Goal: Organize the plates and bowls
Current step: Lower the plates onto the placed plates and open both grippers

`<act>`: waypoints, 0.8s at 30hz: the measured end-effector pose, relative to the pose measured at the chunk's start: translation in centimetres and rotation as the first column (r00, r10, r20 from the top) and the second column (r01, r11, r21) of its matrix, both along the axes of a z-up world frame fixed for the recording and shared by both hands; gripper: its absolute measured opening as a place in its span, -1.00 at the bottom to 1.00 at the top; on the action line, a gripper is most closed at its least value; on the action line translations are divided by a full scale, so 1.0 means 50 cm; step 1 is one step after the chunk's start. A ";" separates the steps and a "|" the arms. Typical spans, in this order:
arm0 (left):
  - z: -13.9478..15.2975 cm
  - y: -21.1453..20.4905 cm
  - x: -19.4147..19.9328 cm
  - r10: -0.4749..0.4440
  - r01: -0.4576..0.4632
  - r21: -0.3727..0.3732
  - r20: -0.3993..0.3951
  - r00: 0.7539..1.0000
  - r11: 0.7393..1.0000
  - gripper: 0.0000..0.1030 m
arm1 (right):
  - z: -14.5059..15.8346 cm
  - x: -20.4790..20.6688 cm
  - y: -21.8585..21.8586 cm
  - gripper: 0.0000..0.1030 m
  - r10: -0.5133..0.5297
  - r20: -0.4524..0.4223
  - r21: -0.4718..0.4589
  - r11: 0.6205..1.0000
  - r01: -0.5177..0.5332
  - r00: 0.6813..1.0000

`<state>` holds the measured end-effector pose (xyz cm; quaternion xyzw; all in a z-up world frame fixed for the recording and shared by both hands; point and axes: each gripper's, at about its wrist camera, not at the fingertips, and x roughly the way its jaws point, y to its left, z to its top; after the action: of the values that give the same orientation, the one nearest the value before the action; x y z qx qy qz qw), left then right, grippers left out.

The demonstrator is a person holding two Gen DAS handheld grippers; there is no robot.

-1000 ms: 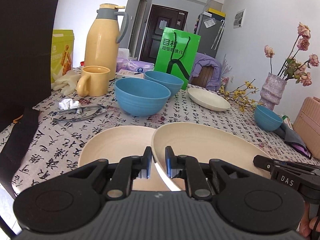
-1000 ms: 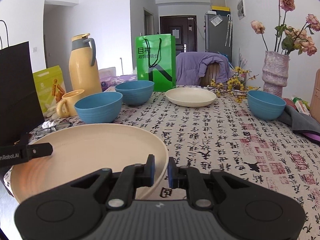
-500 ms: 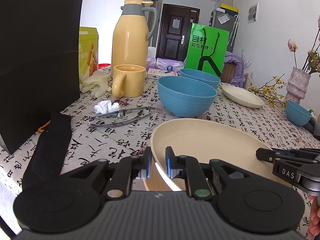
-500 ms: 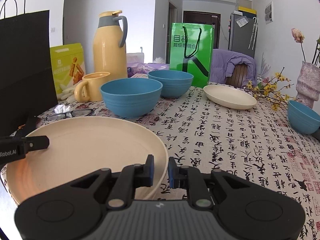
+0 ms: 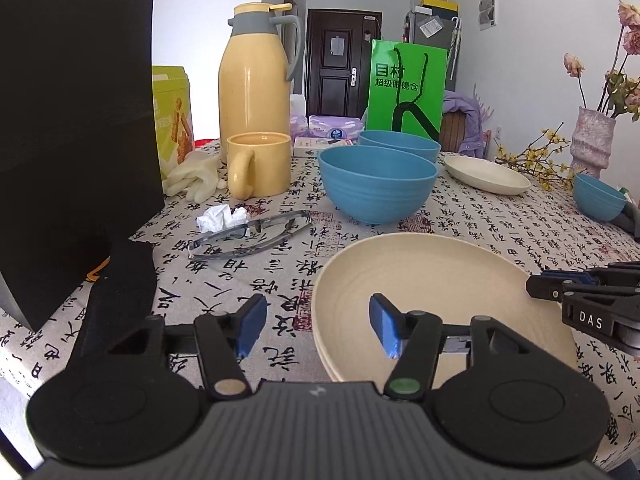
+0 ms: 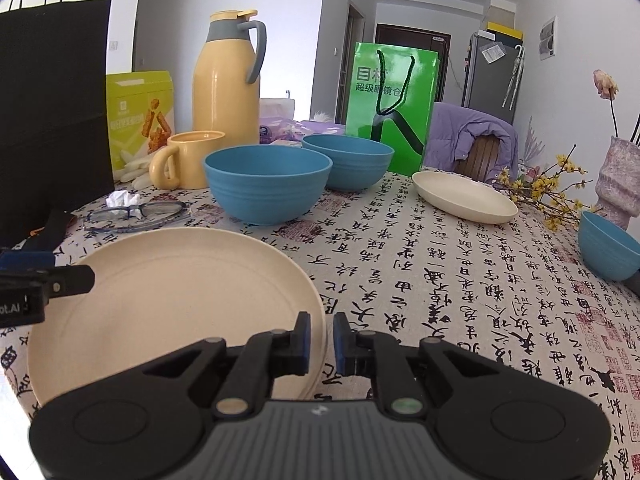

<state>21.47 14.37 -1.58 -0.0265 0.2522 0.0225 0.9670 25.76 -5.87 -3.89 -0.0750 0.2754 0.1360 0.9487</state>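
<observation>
Left hand-held gripper [image 5: 318, 330] hangs wide open over the near-left rim of the cream plate stack [image 5: 436, 280] at the worktop's [image 6: 460, 280] near edge, while the right hand-held gripper [image 6: 321, 342] is pinched onto the stack's right rim, top plate it seems. Risk: with only one side held, lifting or dragging could tilt the top plate, slide it off the one beneath or over the worktop edge, or knock the near blue bowl [image 6: 267, 188] and glasses [image 5: 250, 234]. Readable: green bag [image 5: 406, 88] "目村 超级眼镜仓"; "DAS" on the right tool in the left view; partial "ot.AI" on the left tool in the right view.
</observation>
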 end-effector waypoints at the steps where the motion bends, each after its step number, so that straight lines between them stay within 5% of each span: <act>1: 0.006 0.000 -0.006 0.000 0.000 -0.010 0.011 1.000 1.000 0.28 | 0.005 -0.004 -0.005 -0.75 0.003 0.002 0.012 1.000 -0.003 1.000; 3: 0.023 -0.007 -0.021 -0.011 0.012 -0.028 0.046 0.999 1.000 0.41 | 0.019 -0.017 -0.021 -0.60 0.016 0.010 0.041 0.999 -0.016 1.000; 7: 0.049 -0.042 -0.060 -0.052 0.058 -0.047 0.116 0.992 0.997 0.74 | 0.052 -0.064 -0.069 0.13 0.011 0.060 0.082 0.997 -0.015 0.998; 12: 0.060 -0.113 -0.120 -0.128 0.139 -0.049 0.179 0.975 0.989 0.99 | 0.083 -0.158 -0.162 0.72 -0.077 0.171 0.086 0.994 0.063 0.982; 19: 0.059 -0.207 -0.185 -0.174 0.188 -0.041 0.221 0.960 0.981 1.00 | 0.083 -0.284 -0.286 1.00 -0.172 0.237 0.091 0.984 0.155 0.956; 24: 0.054 -0.255 -0.205 -0.190 0.199 -0.019 0.220 0.957 0.980 1.00 | 0.060 -0.335 -0.345 1.00 -0.207 0.216 0.131 0.975 0.182 0.954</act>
<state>11.22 1.64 1.12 -0.0236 0.1467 -0.0811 0.9856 8.99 -23.14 -0.89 -0.0106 0.1626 0.0473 0.9855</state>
